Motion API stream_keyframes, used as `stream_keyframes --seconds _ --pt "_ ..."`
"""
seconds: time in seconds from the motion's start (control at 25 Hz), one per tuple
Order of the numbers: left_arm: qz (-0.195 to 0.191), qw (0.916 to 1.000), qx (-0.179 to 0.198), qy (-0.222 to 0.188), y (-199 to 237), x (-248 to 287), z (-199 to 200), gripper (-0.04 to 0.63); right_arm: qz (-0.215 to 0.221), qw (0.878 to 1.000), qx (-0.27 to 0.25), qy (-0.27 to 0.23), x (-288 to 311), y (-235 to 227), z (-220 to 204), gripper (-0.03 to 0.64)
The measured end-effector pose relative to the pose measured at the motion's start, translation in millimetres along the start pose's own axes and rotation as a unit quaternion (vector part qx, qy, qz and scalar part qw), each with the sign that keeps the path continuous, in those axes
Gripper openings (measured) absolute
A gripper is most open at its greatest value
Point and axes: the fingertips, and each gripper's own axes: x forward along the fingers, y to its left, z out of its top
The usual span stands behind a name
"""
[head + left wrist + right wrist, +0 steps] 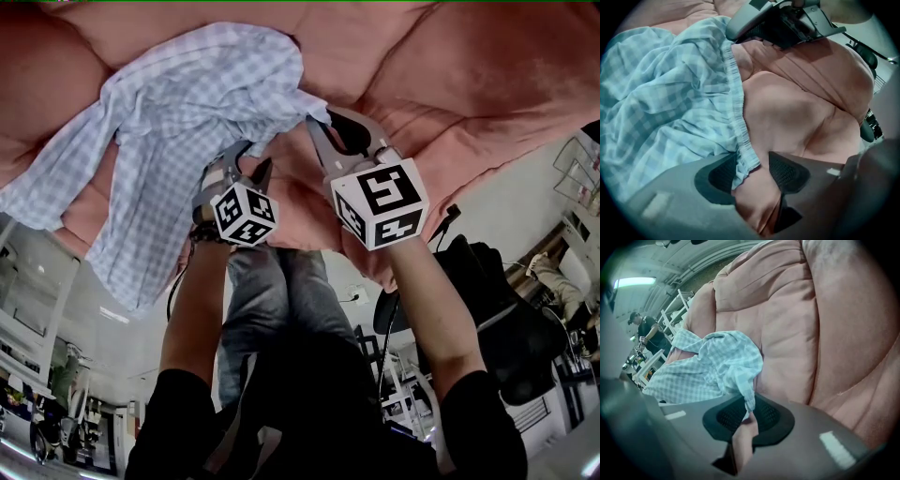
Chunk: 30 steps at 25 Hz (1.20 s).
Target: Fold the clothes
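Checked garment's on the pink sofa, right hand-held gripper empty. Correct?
Not empty: the right hand-held gripper is shut on an edge of the checked garment, as the right gripper view shows. The garment does lie on the pink sofa.

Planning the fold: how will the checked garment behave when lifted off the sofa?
Probably floppy: the checked garment lies crumpled in soft folds on the sofa. Likely light: its thin edge pinches flat in the right gripper. It may sag and swing rather than keep shape.
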Motion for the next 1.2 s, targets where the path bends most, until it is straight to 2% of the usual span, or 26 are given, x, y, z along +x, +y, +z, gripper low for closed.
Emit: stream_keyframes --seconds 0.36,0.64,0.84,1.04,1.2 --pt "-0.032 0.9992 -0.023 -0.009 4.9 -7.3 -4.9 0.156 -0.002 1.0 -0.006 0.004 2.6 2.6 -3.4 0.046" --pt "-0.043 0.9976 -0.036 -0.04 7.4 -20.4 -1.0 0.141 -0.007 1.0 -0.002 0.0 1.8 -0.2 -1.3 0.046" --pt "-0.061 0.996 -0.048 -0.044 3.6 -27.3 -2.1 0.119 -0.008 1.0 -0.002 0.003 3.4 1.9 -3.3 0.046" --pt "-0.087 0.9917 -0.081 -0.049 4.1 -29.9 0.3 0.11 -0.008 1.0 -0.002 0.007 5.0 0.3 -2.2 0.046" --pt "-0.108 0.9886 -0.093 -0.049 -1.1 -28.5 2.5 0.104 -0.008 1.0 -0.001 0.008 4.3 -3.8 -6.8 0.046"
